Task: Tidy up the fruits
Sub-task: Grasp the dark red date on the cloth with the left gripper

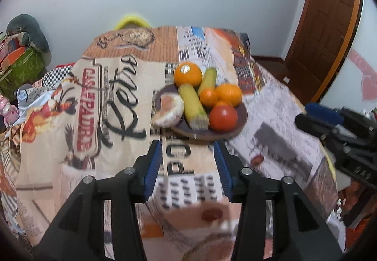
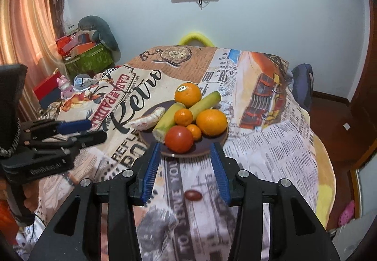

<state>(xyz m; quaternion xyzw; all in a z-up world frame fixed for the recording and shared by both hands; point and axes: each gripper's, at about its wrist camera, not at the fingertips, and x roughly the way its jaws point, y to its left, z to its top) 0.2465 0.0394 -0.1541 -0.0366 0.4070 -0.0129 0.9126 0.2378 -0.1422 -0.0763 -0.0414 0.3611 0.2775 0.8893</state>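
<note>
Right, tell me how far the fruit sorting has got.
Done, by the look of it: the oranges, tomato and two green-yellow pieces are piled on the dark plate. In hand: nothing; the left gripper and right gripper both stand open and empty, short of the plate. Left: one small dark red fruit lies loose on the tablecloth.

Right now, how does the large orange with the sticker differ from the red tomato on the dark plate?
The large stickered orange sits at the far side of the dark plate; the red tomato sits at the near edge. The orange is bigger and carries a small label on top; the tomato is smaller, glossy and bare. Both are round and rest on the plate, untouched by either gripper.
</note>
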